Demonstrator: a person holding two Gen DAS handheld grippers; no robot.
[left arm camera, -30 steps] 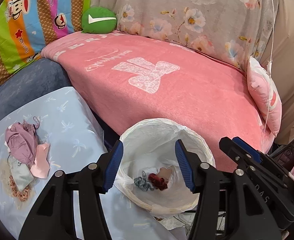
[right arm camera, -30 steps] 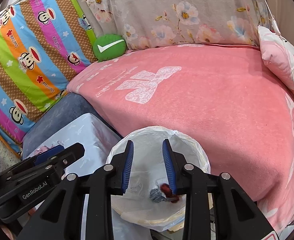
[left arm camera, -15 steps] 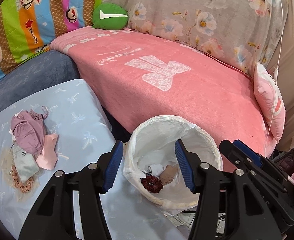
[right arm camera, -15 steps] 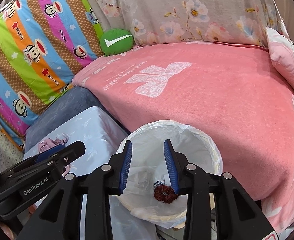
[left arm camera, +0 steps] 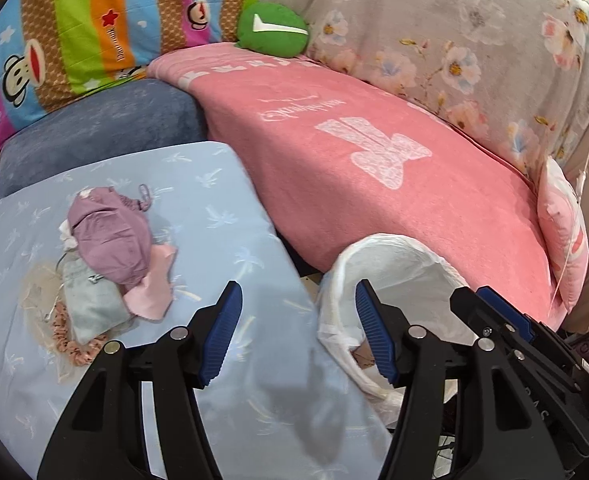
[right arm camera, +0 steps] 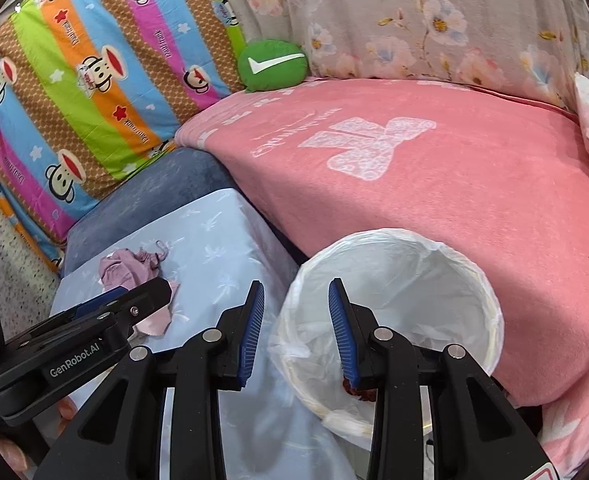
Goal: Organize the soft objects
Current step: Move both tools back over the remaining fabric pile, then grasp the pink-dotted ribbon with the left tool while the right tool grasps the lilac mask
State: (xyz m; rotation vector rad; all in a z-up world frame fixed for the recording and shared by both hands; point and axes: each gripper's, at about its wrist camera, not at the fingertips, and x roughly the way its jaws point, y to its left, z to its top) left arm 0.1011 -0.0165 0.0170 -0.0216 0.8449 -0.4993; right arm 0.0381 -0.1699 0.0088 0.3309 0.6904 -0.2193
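Pale blue cloth [left arm camera: 222, 216] covers the table beside the pink bed. Both my left gripper [left arm camera: 298, 332] and right gripper [right arm camera: 296, 330] hang open and empty. For the purple pouch [left arm camera: 110, 236] atop the pile, I should pinch one loose fold, then carry it to the lined basket [right arm camera: 490, 300].

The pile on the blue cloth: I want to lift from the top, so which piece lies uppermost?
The mauve drawstring pouch; it rests over the pink cloth and pale grey-green pouch.

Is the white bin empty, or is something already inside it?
Not empty. The white bin holds a dark red item at its bottom, partly hidden behind the right gripper.
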